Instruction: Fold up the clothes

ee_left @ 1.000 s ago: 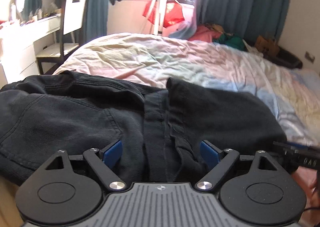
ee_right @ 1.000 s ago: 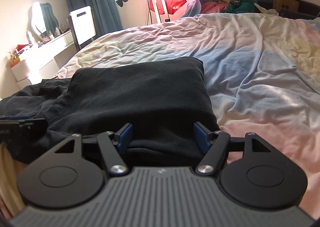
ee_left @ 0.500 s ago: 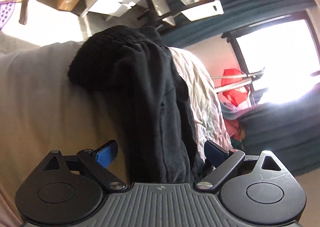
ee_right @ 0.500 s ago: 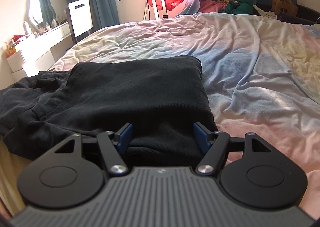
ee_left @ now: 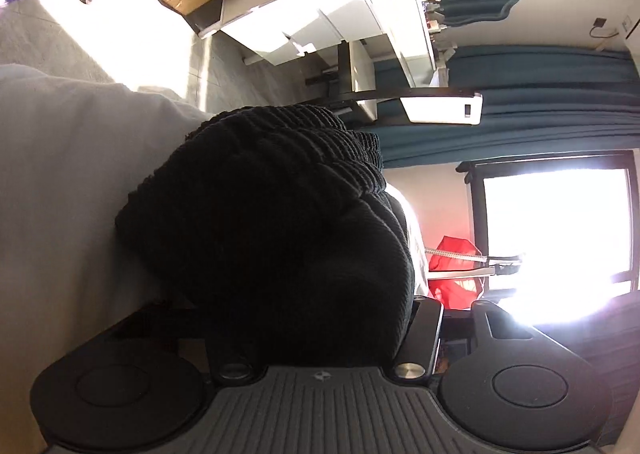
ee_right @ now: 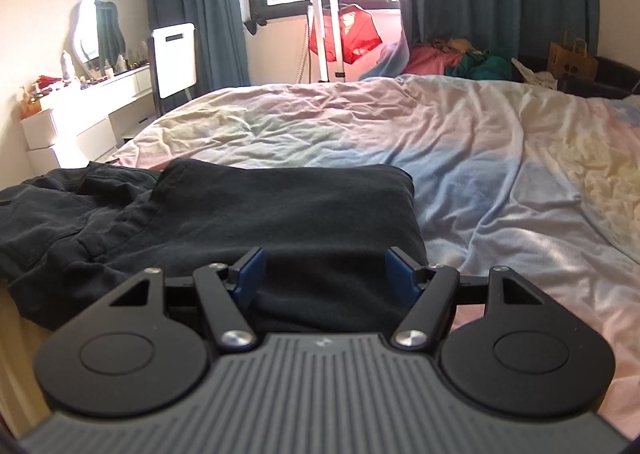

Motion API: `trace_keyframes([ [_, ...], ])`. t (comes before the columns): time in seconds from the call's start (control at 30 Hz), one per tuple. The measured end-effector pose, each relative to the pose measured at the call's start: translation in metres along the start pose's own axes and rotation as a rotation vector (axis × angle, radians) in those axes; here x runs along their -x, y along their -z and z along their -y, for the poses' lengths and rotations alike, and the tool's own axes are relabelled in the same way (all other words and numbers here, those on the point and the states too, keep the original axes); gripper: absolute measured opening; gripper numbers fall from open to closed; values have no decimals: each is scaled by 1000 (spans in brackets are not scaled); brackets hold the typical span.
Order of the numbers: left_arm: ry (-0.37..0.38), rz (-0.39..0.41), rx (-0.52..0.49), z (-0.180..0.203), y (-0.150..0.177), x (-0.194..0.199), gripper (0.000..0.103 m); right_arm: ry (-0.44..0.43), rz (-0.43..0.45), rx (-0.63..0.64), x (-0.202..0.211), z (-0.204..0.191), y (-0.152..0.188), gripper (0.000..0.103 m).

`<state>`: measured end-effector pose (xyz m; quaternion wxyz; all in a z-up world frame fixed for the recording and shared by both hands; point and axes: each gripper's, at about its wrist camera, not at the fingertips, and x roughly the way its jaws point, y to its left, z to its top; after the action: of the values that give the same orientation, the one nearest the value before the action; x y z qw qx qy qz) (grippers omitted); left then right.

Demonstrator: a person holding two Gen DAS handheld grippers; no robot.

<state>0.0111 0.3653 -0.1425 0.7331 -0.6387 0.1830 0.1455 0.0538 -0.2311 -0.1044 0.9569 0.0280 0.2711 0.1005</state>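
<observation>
Within the last second the left gripper has been rolled from level onto its side — the room is now seen turned in its camera, with the dressing table and the chair near the top and the window to the right. The black trousers, which a second ago lay flat ahead of it, are now bunched into a dark mound that fills the space between its linkage arms, the ribbed waistband at the far end. The blue pads that were seen half a second ago are now buried in cloth, and the arms are drawn closer together than before; the left gripper is judged to be clamped on the trousers, though the fingertips themselves are hidden.

The right gripper has hardly been moved. Its jaws are held wide apart, and nothing is gripped between the blue pads; they hover just above the near edge of the trousers, at the end already doubled over into a flat rectangle.

The trousers lie on the near edge of the bed, on the pastel duvet, with the rumpled waist end to the left of the folded part.

The change suggests that the waist end has been gathered for a further fold toward the flat part. A clean lift is called for, as the bunched cloth may be dragged out of line.
</observation>
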Motion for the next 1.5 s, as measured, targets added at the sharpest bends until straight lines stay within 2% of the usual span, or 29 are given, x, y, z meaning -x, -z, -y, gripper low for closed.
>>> trace_keyframes([
  [0.03, -11, 9, -22, 3, -1, 0, 47, -19, -18, 11, -3, -3, 0, 68],
  [0.07, -23, 17, -44, 6, -2, -1, 40, -26, -52, 27, -10, -6, 3, 70],
  [0.17, -52, 49, -171, 27, 0, 3, 27, -8, -123, 101, -28, -15, 16, 70],
  [0.27, -85, 92, -324, 63, 11, 7, 22, 0, -127, 112, -33, -18, 18, 70],
  [0.4, -73, 169, -561, 124, 47, 20, 20, -20, -111, 70, -26, -10, 16, 70],
  [0.53, -32, 258, -812, 192, 107, 37, 20, -20, -92, 27, -14, -3, 10, 68],
  [0.6, 11, 309, -942, 226, 155, 50, 20, -9, -74, -19, -5, 5, 5, 68],
  [0.73, 90, 370, -1087, 262, 244, 48, 20, 35, -25, -112, 13, 33, -8, 68],
  [0.87, 170, 431, -1230, 298, 333, 46, 19, 148, 19, -181, 26, 68, -15, 68],
  [1.0, 207, 433, -1415, 294, 419, 25, 19, 241, 51, -301, 35, 109, -17, 68],
  [1.1, 217, 398, -1630, 272, 483, -3, 20, 329, 90, -369, 43, 136, -19, 68],
  [1.17, 212, 333, -1788, 249, 520, -34, 21, 390, 126, -426, 50, 156, -18, 68],
  [1.23, 205, 273, -1886, 225, 544, -47, 22, 422, 158, -497, 58, 172, -15, 69],
  [1.33, 189, 184, -2020, 186, 574, -63, 27, 405, 197, -591, 65, 188, -10, 70],
  [1.43, 174, 178, -2127, 168, 587, -69, 34, 350, 218, -634, 64, 193, -7, 70],
  [1.47, 178, 188, -2162, 162, 587, -68, 42, 322, 221, -649, 62, 193, -6, 70],
  [1.5, 184, 185, -2196, 157, 585, -70, 59, 287, 222, -664, 60, 194, -6, 70],
])
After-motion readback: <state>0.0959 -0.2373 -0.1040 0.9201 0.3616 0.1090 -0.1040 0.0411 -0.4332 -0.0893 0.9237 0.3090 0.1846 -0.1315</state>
